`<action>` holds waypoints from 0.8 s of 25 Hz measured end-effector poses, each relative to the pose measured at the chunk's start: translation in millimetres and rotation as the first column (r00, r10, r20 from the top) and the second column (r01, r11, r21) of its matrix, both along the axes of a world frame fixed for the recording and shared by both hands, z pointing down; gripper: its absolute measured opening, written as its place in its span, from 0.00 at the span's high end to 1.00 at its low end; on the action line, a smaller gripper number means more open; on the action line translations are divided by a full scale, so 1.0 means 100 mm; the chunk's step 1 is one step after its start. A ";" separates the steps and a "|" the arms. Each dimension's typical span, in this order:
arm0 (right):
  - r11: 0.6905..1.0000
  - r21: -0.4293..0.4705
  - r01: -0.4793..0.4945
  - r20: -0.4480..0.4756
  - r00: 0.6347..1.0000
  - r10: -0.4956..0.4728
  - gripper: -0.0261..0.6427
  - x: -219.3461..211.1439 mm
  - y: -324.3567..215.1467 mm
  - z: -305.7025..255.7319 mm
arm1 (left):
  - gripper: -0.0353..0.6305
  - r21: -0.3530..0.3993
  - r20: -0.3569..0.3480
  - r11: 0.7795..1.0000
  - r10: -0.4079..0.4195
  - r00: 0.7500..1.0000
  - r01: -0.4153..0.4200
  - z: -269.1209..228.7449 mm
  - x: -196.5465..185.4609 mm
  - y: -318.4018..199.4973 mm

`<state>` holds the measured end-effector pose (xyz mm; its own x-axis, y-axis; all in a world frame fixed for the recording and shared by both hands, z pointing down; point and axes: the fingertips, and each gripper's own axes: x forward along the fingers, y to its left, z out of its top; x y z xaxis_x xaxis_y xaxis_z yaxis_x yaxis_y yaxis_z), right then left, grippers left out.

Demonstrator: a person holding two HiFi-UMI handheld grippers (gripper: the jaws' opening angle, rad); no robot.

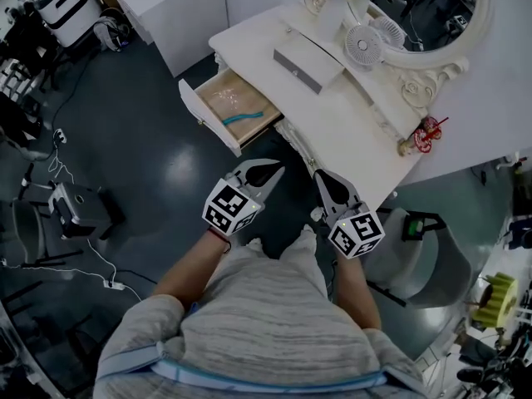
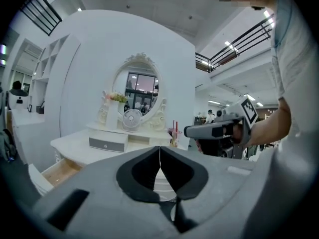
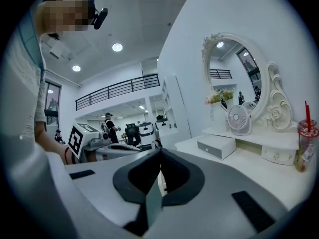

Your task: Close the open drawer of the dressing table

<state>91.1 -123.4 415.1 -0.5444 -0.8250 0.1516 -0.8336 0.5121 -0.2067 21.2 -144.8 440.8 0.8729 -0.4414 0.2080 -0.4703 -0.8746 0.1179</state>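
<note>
Approach step: left tool and right tool, both closed and empty, hang near the desk, apart from the open drawer. Next: push its front in.

Lab hall: floor cables, mezzanine railing

A dark, glossy floor catches soft reflections of the lights overhead. Loose white cables trail across it at the near left. A white cabinet stands at the far left, near a plain white wall. Round ceiling lamps glow above a railed balcony. A grey chair sits at the near right.
</note>
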 end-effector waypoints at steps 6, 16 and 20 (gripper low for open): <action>1.000 0.008 0.026 0.009 1.000 -0.026 0.95 -0.23 0.17 -0.10 | 0.92 0.030 -0.045 1.000 0.004 0.999 -0.003 -0.27 -0.21 0.16; 0.998 0.011 0.054 -0.003 0.999 -0.054 0.95 -0.39 0.36 -0.19 | 0.92 0.036 -0.075 0.999 0.013 0.997 -0.011 -0.37 -0.37 0.38; 0.998 0.016 0.053 0.000 0.999 -0.053 0.95 -0.42 0.40 -0.22 | 0.92 0.030 -0.080 0.999 0.012 0.997 -0.010 -0.36 -0.42 0.43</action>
<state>49.1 -83.5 393.1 -0.5879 -0.7970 0.1385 -0.8048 0.5592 -0.1989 -21.2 -102.1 404.4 0.8910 -0.4367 0.1242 -0.4509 -0.8833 0.1285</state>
